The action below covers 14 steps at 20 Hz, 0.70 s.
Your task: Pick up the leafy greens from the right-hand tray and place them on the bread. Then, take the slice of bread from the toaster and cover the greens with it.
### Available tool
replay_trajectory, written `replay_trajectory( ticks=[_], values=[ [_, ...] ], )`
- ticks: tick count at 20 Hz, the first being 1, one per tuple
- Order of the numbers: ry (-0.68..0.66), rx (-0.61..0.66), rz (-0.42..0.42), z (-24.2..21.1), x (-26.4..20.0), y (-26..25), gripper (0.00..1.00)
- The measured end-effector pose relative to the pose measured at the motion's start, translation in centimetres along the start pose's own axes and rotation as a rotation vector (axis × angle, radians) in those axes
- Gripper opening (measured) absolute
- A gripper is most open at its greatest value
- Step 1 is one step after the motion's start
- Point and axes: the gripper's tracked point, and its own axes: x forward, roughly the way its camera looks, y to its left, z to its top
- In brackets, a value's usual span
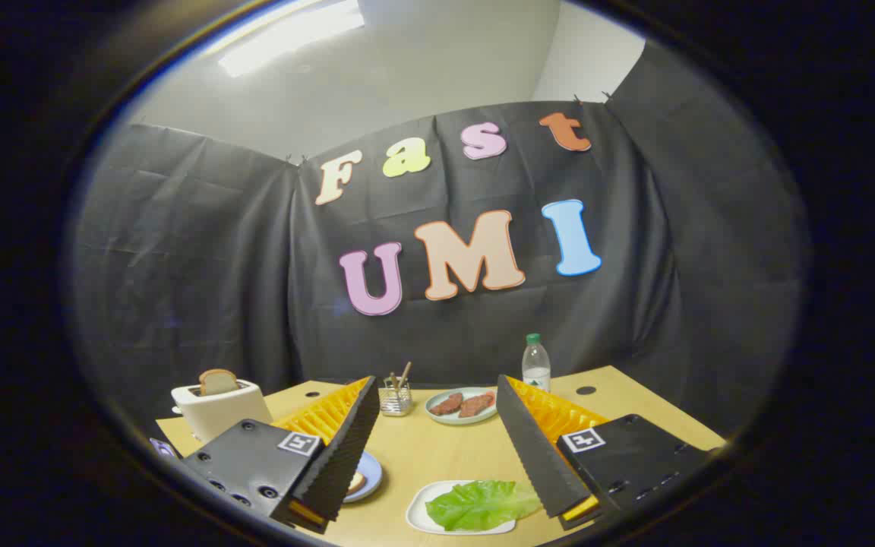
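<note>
The leafy greens (481,504) lie on a white tray (419,510) on the tabletop (437,448), and we see them low between the two fingers of the claw (437,403), nearer to the right finger, whose lower edge covers a part of the leaf. The claw itself is wide open and holds nothing; its two fingers (350,448) stand well apart, above the tabletop, and we cannot tell how high.

Just beside the left finger we see a blue plate (371,477), mostly hidden behind that finger, with a small piece of a bread slice (355,482) showing on it. The greens are not on this bread.

Beyond the fingers, in the middle of the tabletop, there is a light plate (434,414) with two reddish-brown pieces of meat (462,403) lying side by side. To the left of this plate stands a small clear glass holder (396,400) with some sticks in it. To the right of the plate stands a clear plastic water bottle (536,365) with a green cap, upright, near the far edge.

On the far left stands a white toaster (219,409), partly behind the body of the left finger, and a slice of toast (218,381) sticks up from its slot.
</note>
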Motion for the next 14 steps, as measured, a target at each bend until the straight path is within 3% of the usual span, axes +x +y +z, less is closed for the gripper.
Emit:
replay_trajectory(
  ticks=[14],
  values=[
    [0.078,-0.018,0.037,-2.4,0.1,-0.1,0.98]
  ],
)
